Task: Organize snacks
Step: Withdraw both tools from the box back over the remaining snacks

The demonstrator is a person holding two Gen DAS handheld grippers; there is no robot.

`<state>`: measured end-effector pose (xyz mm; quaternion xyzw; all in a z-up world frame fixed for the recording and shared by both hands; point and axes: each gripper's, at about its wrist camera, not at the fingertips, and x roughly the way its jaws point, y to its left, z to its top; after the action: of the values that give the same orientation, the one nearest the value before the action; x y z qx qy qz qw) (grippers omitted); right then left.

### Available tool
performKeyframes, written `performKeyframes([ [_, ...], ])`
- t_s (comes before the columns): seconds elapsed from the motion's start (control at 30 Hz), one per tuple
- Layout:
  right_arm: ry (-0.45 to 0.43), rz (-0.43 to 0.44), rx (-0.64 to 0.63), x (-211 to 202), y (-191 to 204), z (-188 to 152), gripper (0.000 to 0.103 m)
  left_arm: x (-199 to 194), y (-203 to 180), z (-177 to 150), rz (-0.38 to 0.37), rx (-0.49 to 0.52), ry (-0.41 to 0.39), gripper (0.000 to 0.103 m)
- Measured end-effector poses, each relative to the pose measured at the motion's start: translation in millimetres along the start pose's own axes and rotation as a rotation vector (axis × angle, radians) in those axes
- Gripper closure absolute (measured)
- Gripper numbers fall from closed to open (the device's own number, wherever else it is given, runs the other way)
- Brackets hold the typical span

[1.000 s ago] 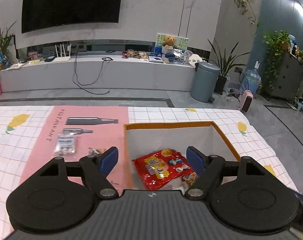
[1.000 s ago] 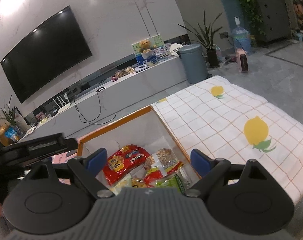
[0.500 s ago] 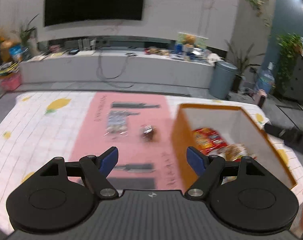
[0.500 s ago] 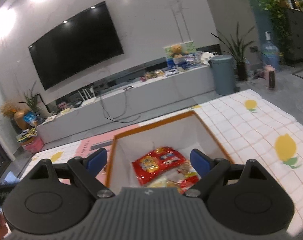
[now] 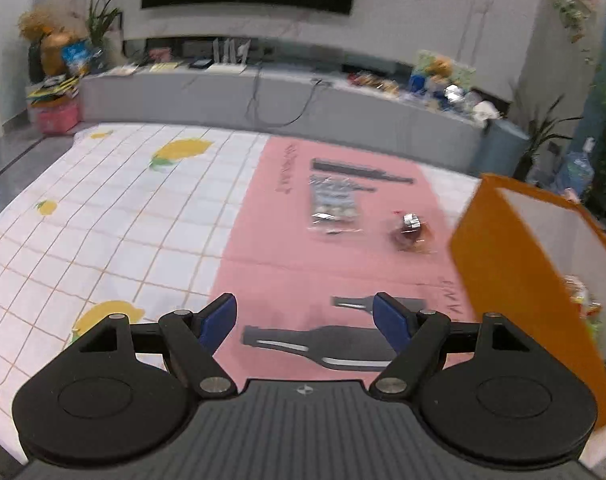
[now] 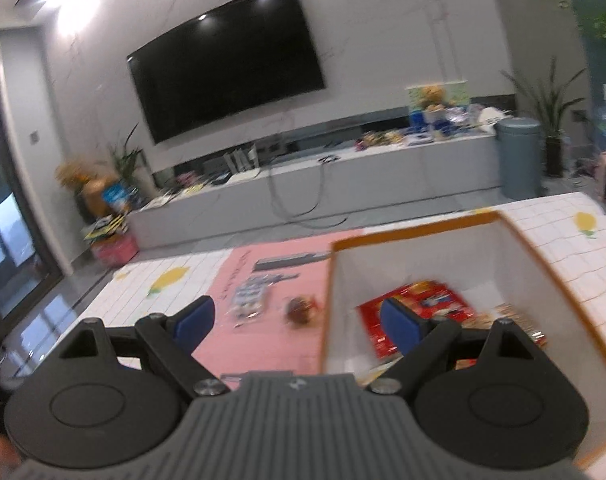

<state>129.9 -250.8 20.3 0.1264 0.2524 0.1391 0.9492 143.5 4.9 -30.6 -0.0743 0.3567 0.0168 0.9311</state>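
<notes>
Left hand-held gripper (image 5: pixel 305 318), released and empty, has swung from the orange box (image 5: pixel 515 280) toward the clear snack packet (image 5: pixel 334 210) and wrapped snack (image 5: pixel 410 232) on the desk's pink mat (image 5: pixel 275 240); right hand-held gripper (image 6: pixel 293 322) also released.

Two snacks lie on the pink mat (image 5: pixel 287 248): one clear packet (image 5: pixel 334 207) and one round wrapped snack (image 5: pixel 409 232). One orange box (image 6: pixel 443 276) holds perhaps four packets, blurred.

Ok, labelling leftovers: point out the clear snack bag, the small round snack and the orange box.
clear snack bag (image 5: pixel 335 210), left wrist view, bag's middle
small round snack (image 5: pixel 410 230), left wrist view, its centre
orange box (image 5: pixel 511 264), left wrist view, outer side wall
</notes>
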Motion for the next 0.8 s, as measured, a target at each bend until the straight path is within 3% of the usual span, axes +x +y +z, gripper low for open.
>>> performKeyframes([
  [0.33,0.081,-0.008,-0.01,40.5,26.0,-21.8,0.015,27.3,7.1,8.5,-0.007,-0.011,0.056,0.012],
  [0.4,0.07,-0.013,-0.027,43.3,29.7,-24.7,0.016,30.7,5.0,11.8,-0.013,-0.008,0.056,0.012],
  [0.57,0.016,-0.028,-0.107,52.3,48.0,-30.0,0.033,43.1,1.7,21.2,0.03,-0.003,0.038,0.012],
  [0.67,-0.033,-0.028,-0.133,59.0,54.0,-31.1,0.034,53.3,2.6,28.7,0.041,-0.007,0.039,0.012],
  [0.8,-0.009,-0.028,-0.121,68.9,58.4,-35.9,0.034,67.3,2.8,37.8,0.049,-0.002,0.03,0.012],
])
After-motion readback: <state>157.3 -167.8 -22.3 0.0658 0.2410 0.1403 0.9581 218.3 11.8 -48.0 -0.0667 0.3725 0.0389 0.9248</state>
